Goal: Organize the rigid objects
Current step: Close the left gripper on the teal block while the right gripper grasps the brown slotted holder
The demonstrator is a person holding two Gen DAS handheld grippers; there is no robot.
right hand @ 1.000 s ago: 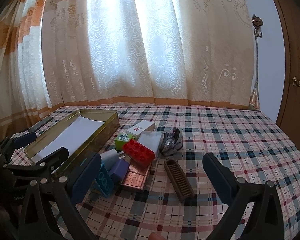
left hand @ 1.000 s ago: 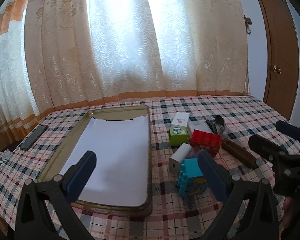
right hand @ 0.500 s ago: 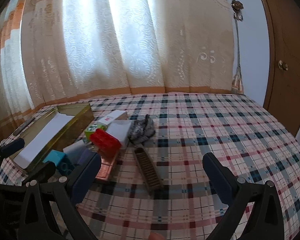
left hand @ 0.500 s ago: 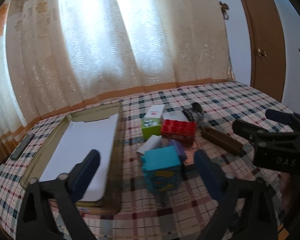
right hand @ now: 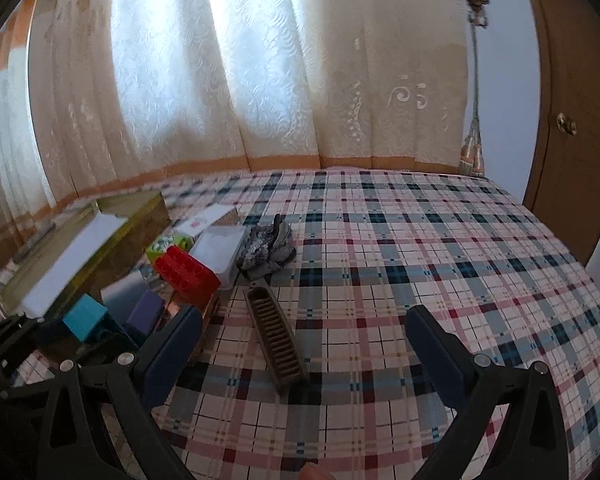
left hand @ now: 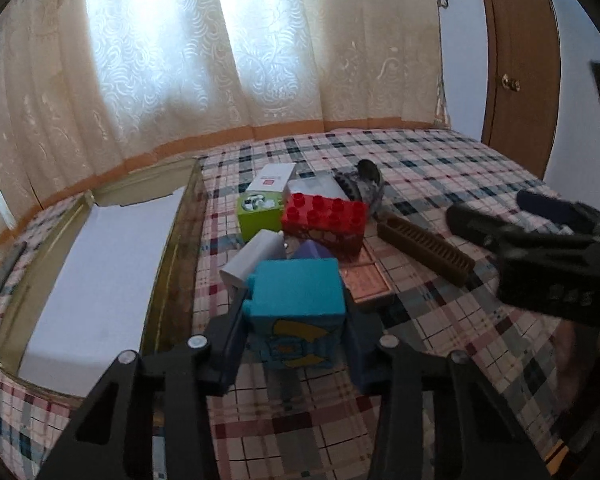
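A teal toy block (left hand: 296, 292) stands on the plaid cloth between the fingers of my left gripper (left hand: 296, 340). Its jaws are closing, and the pads sit against both sides of the block. Behind it lie a white charger (left hand: 252, 258), a purple block (left hand: 312, 250), a red brick (left hand: 324, 216) and a copper tile (left hand: 366, 284). My right gripper (right hand: 304, 316) is open with nothing between its pads, just behind a brown ridged bar (right hand: 278, 340). The gold tray (left hand: 172, 248), lined with white paper, lies to the left.
A green box (left hand: 258, 216), a white box (left hand: 274, 176), a clear case (left hand: 316, 186) and a grey crumpled item (left hand: 364, 184) sit further back. A dark remote (left hand: 6, 276) lies left of the tray. Plaid cloth (right hand: 440, 264) spreads to the right, ending at a wooden door (right hand: 572, 120).
My left gripper has moved forward and down onto the teal block, and its fingers have come together around it. The right gripper has shifted rightward and stays open.
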